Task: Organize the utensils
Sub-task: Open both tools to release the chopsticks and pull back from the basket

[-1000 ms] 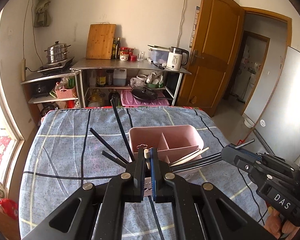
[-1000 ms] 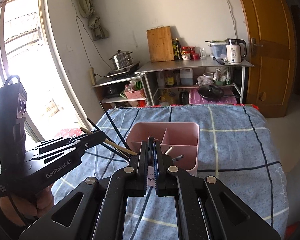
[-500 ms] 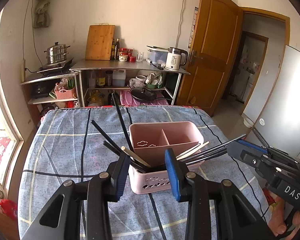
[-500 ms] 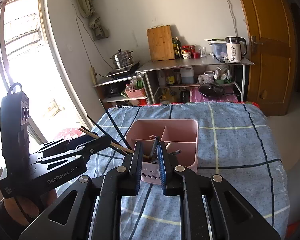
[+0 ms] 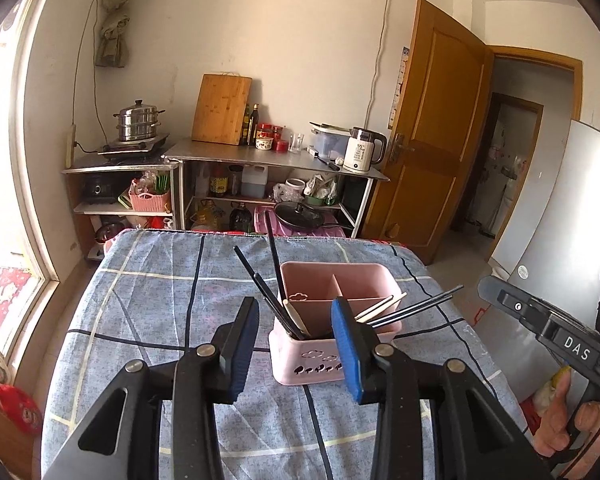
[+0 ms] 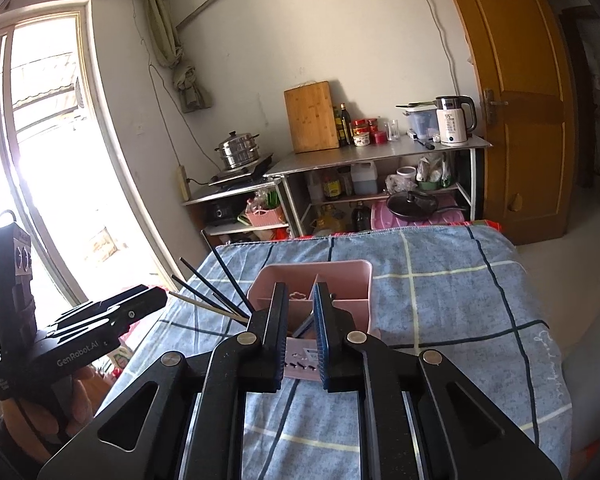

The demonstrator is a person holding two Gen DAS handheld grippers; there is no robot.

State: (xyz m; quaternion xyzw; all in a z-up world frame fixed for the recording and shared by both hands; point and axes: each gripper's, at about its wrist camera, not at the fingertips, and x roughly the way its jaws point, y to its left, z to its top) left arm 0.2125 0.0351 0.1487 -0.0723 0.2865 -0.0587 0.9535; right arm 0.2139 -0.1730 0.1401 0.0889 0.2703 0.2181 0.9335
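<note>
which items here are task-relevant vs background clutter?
Task items:
- pink caddy
- black chopsticks leaning out of it
- pale chopsticks

Just lying about:
- cutting board
- steamer pot
- kettle
- frying pan

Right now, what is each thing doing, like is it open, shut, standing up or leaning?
Pink plastic utensil caddy: upright on the checked cloth, its near compartment holding utensils.
Black chopsticks: leaning left out of the caddy.
Pale chopsticks: leaning right over the rim.
Left gripper: open, nothing between its pads.
Right gripper: slightly open, holding nothing.
Brown wooden door: open.
White electric kettle: upright, lid shut.
</note>
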